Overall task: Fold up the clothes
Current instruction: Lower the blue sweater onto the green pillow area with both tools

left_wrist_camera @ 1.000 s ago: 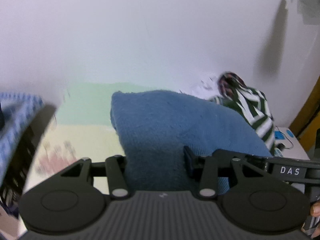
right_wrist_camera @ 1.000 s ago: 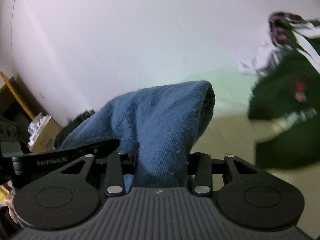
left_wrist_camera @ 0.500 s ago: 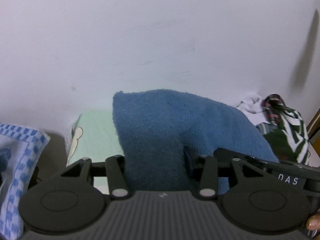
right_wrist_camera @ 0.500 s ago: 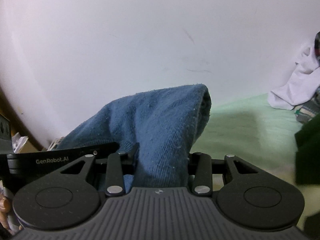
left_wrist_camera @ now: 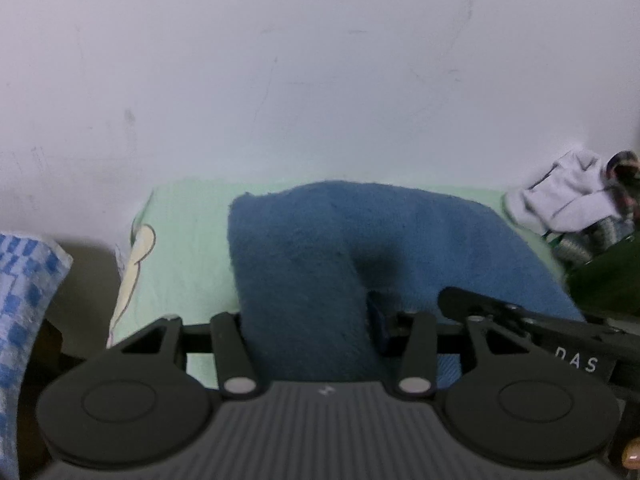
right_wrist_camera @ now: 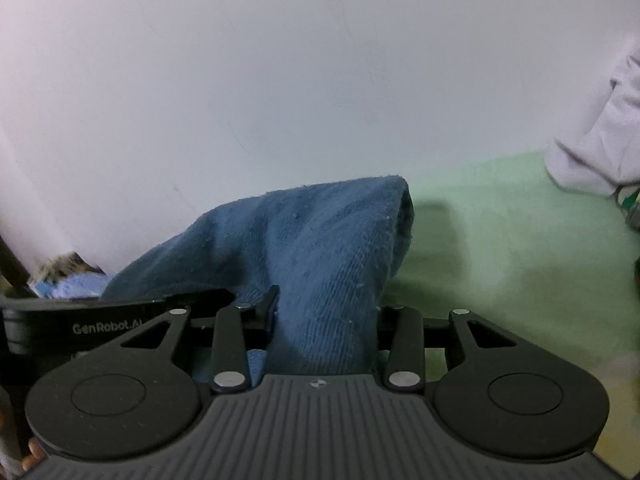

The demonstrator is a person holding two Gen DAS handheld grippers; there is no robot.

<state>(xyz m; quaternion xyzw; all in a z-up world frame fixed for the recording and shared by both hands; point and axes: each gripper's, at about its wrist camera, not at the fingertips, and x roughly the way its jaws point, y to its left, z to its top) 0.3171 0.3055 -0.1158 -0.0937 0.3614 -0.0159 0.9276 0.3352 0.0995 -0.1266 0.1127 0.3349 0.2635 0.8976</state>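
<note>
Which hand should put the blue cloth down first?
Neither clearly: left gripper and right gripper each pinch the blue cloth above the green sheet. Probably lower both together.

Both views swung left: striped green garment gone, green sheet (left_wrist_camera: 192,236) and white cloth (left_wrist_camera: 568,196) now visible.

blue garment (left_wrist_camera: 312,276) | knitted, fuzzy, thick | bunched and draped, 2 edges lifted, 1 pinched in each gripper | sags between them above the pale green sheet (left_wrist_camera: 188,240) | folded corner stands up in the right wrist view (right_wrist_camera: 340,240) | near scene centre, wall far behind
</note>
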